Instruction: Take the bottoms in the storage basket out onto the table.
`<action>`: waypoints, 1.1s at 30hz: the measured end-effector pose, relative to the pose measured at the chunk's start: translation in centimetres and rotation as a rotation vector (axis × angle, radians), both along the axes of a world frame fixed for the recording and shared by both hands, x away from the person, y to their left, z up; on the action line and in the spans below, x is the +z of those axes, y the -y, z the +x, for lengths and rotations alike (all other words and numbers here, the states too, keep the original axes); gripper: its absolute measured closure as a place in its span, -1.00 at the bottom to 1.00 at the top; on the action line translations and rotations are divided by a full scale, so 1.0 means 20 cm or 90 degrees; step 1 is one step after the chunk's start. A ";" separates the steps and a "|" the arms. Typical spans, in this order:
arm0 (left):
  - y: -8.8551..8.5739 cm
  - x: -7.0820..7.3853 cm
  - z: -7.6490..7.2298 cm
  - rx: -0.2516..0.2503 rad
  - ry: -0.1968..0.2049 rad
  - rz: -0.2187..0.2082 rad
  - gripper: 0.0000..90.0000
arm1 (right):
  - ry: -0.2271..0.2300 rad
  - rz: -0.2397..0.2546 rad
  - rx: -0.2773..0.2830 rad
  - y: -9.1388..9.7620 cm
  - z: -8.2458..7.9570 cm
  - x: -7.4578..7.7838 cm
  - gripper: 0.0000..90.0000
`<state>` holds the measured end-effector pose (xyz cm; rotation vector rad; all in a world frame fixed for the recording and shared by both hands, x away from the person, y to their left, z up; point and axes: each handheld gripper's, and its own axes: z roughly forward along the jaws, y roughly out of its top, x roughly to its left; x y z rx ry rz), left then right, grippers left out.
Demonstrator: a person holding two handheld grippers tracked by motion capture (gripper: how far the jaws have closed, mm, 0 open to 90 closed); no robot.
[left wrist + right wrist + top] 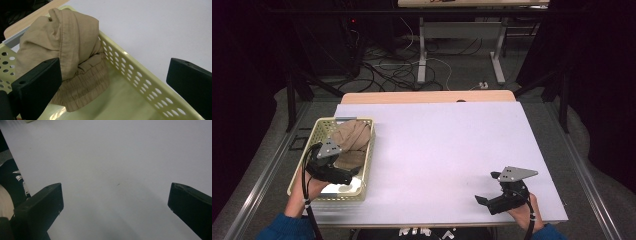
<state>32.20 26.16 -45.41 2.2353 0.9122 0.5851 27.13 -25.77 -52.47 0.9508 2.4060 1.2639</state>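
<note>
A pale yellow perforated basket (370,150) stands at the table's left side, and a crumpled tan cloth (353,137) lies in its far half. My left gripper (343,172) hovers over the near part of the basket and is open. In the left gripper view the tan cloth (70,50) lies ahead of the left jaw, against the basket wall (140,80), with nothing between the jaws of the left gripper (113,82). My right gripper (488,188) is open near the table's front right, over bare white surface. The right gripper (115,205) holds nothing.
The white table top (447,145) stretches between the two grippers, with a wooden strip (427,96) along its far edge. Beyond it are cables on the floor (397,70) and the legs of another desk (422,55). The table's front edge lies close under both hands.
</note>
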 end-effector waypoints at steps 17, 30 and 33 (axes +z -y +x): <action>-0.03 0.00 0.13 0.019 -0.017 0.009 -1.00 | 0.000 -0.003 0.001 0.00 0.00 0.00 -1.00; -0.06 -0.01 0.21 0.037 -0.031 0.016 -1.00 | -0.005 -0.003 0.003 0.00 0.00 0.00 -1.00; -0.06 0.00 0.23 0.038 -0.023 0.016 -1.00 | -0.009 0.000 0.001 0.00 0.00 0.00 -1.00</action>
